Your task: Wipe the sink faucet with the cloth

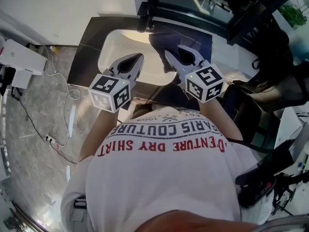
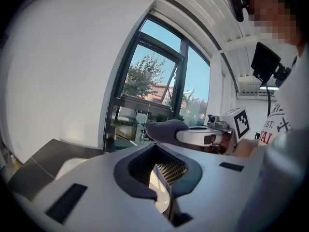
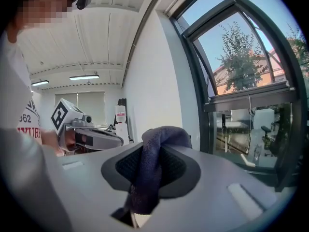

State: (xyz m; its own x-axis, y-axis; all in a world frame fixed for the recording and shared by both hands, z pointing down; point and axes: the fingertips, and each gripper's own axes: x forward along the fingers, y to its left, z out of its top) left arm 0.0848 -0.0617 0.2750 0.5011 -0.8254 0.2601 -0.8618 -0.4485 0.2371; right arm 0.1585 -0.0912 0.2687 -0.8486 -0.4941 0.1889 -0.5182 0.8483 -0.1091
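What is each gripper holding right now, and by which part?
The right gripper pinches the cloth by a bunched fold. The left gripper is shut and empty.

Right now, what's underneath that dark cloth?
The cloth, clamped in the right hand-held gripper, is above the far edge of the white sink. Basin shows beside it; whatever lies directly beneath is covered.

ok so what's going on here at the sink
A person stands over a white oval sink basin with a tool in each hand. The right tool is clamped on a dark blue-grey cloth and holds it at the back of the basin, close to the dark faucet; whether the cloth touches it can't be told. The left tool is shut and empty, hovering above the basin.
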